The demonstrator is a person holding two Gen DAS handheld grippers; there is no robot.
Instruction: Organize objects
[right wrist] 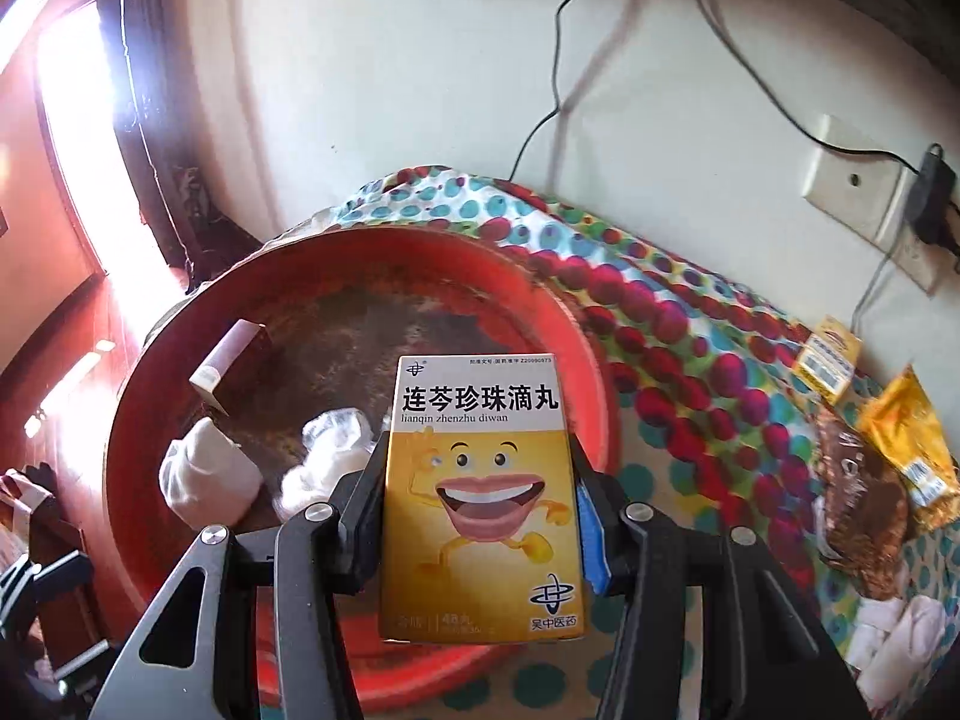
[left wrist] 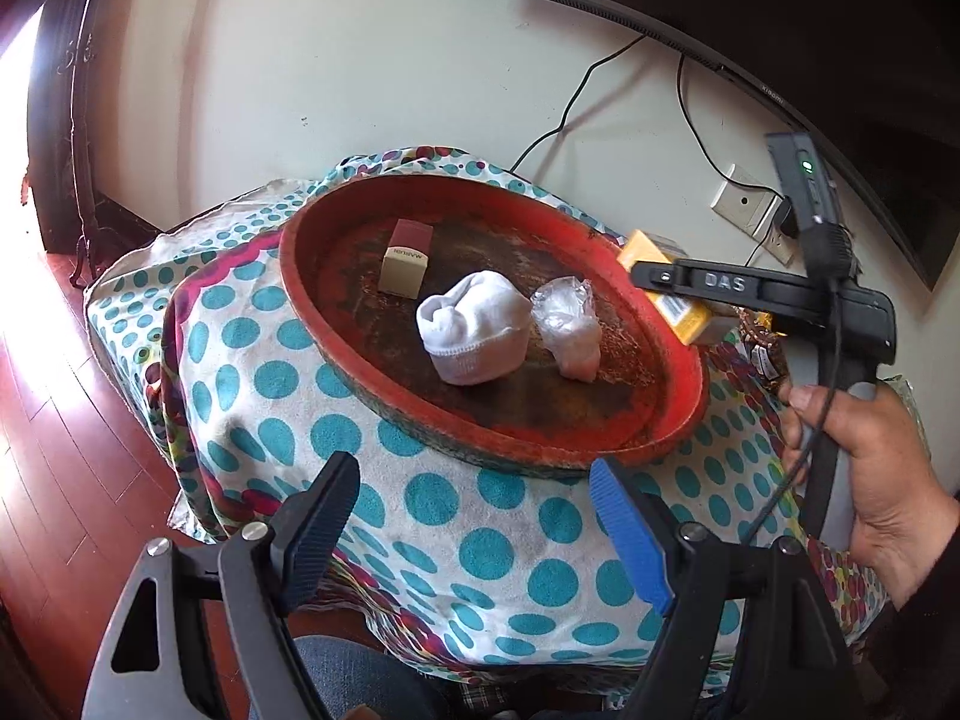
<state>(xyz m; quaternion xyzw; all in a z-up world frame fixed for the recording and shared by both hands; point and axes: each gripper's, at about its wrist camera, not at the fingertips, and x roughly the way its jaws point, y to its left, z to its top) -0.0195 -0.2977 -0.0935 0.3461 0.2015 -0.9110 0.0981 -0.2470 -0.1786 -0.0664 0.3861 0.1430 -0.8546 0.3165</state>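
A round red tray [left wrist: 678, 414] [right wrist: 576, 324] sits on a polka-dot cloth. It holds a small beige and maroon box [left wrist: 405, 261] [right wrist: 225, 363], a rolled white sock [left wrist: 474, 330] [right wrist: 204, 474] and a crumpled clear plastic bag [left wrist: 567, 324] [right wrist: 330, 450]. My right gripper [right wrist: 480, 480] is shut on a yellow medicine box [right wrist: 480, 498] and holds it over the tray's right rim; the box also shows in the left wrist view [left wrist: 672, 282]. My left gripper [left wrist: 480, 516] is open and empty, near the tray's front edge.
Right of the tray on the cloth [right wrist: 690, 330] lie a small yellow box [right wrist: 828, 360], a yellow packet [right wrist: 912, 444], a brown wrapper [right wrist: 864, 504] and white socks [right wrist: 900, 642]. A wall socket [right wrist: 858, 186] with cables and a screen [left wrist: 780, 30] are behind.
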